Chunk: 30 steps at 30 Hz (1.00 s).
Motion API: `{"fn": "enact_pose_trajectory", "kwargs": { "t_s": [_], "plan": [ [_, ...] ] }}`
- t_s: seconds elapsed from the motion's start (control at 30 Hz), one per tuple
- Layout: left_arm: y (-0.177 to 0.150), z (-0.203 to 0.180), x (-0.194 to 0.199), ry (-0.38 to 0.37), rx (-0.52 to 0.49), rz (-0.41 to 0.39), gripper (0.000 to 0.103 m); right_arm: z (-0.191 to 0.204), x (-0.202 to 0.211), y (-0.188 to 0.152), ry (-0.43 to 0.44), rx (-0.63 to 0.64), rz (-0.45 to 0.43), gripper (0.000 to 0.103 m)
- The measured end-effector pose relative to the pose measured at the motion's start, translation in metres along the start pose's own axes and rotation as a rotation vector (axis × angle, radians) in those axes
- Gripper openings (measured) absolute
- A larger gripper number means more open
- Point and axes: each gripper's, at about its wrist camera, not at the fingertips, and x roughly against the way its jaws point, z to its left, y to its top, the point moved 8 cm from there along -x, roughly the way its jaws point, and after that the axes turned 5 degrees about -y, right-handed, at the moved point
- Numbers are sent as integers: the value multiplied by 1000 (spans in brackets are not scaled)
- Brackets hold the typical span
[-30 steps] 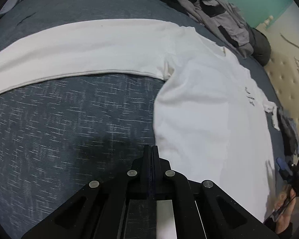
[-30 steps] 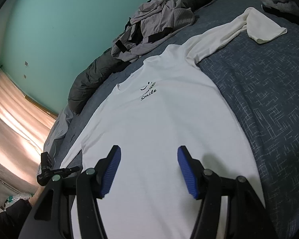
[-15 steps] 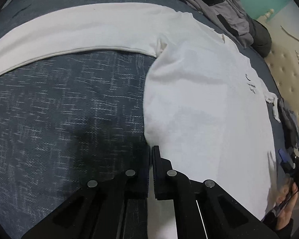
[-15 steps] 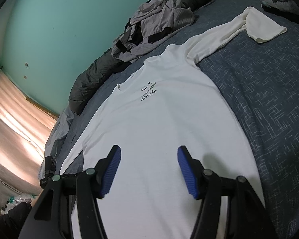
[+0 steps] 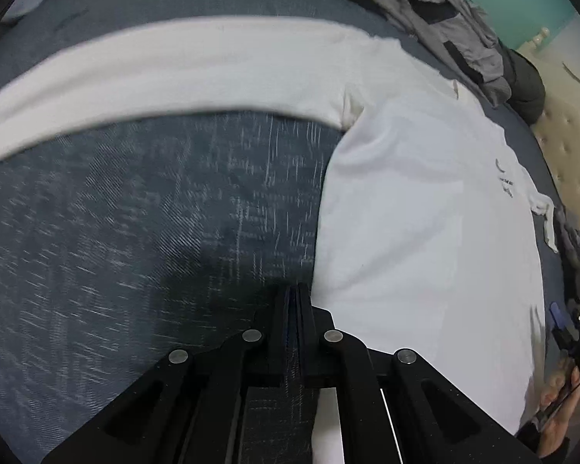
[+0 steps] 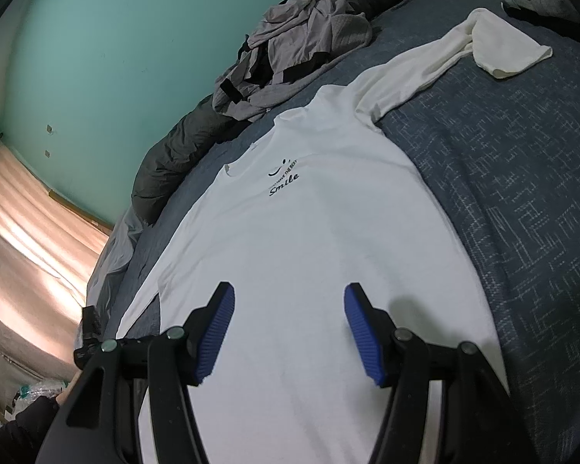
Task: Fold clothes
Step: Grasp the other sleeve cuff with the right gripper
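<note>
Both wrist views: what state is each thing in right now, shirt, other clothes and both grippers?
White long-sleeve shirt: flat, print up, unfolded.
Far sleeve: stretched out sideways, cuff turned.
Grey clothes: crumpled heap near the wall.
Left gripper: shut, nothing between the jaws, at the shirt's side edge.
Right gripper: open over the shirt's lower part.

Each wrist camera looks steeply down along its fingers, close over the dark blue woven bedcover [image 5: 135,212]. Both views share the white long-sleeved shirt [image 6: 309,251] ahead.
</note>
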Motion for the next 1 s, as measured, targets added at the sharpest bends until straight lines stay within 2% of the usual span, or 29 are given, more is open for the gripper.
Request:
{"fn": "enact_pose_trajectory", "kwargs": {
  "t_s": [0.07,0.2,0.27,0.33,0.4,0.53,0.63,0.7,0.83,0.9,1.0],
  "plan": [
    [3,-7,12,5,-18,-35,7,-2,-1,1,-5,-5,0,60],
    [6,-33,36,-15,-29,-116,22,-7,3,4,-11,-16,-13,60],
    [2,-45,45,-36,-32,-143,23,-10,5,6,-23,-21,-18,60],
    [-1,-65,42,-46,-39,-161,28,-14,8,7,-36,-26,-23,60],
    [2,-83,32,-45,-49,-166,41,-18,10,10,-51,-33,-25,60],
    [-8,-101,15,-64,-72,-155,46,-20,20,28,-76,-18,-27,60],
    [-11,-109,3,-71,-88,-154,51,-27,28,60,-152,69,-21,60],
    [-12,-113,-8,-77,-87,-148,58,-32,33,81,-203,128,-17,60],
    [-12,-112,-26,-71,-73,-143,63,-63,30,122,-338,172,13,60],
    [-11,-110,-31,-57,-72,-139,70,-81,26,142,-405,192,33,60],
    [-9,-105,-31,-32,-78,-148,75,-109,18,163,-495,186,53,60]
  ]
}}
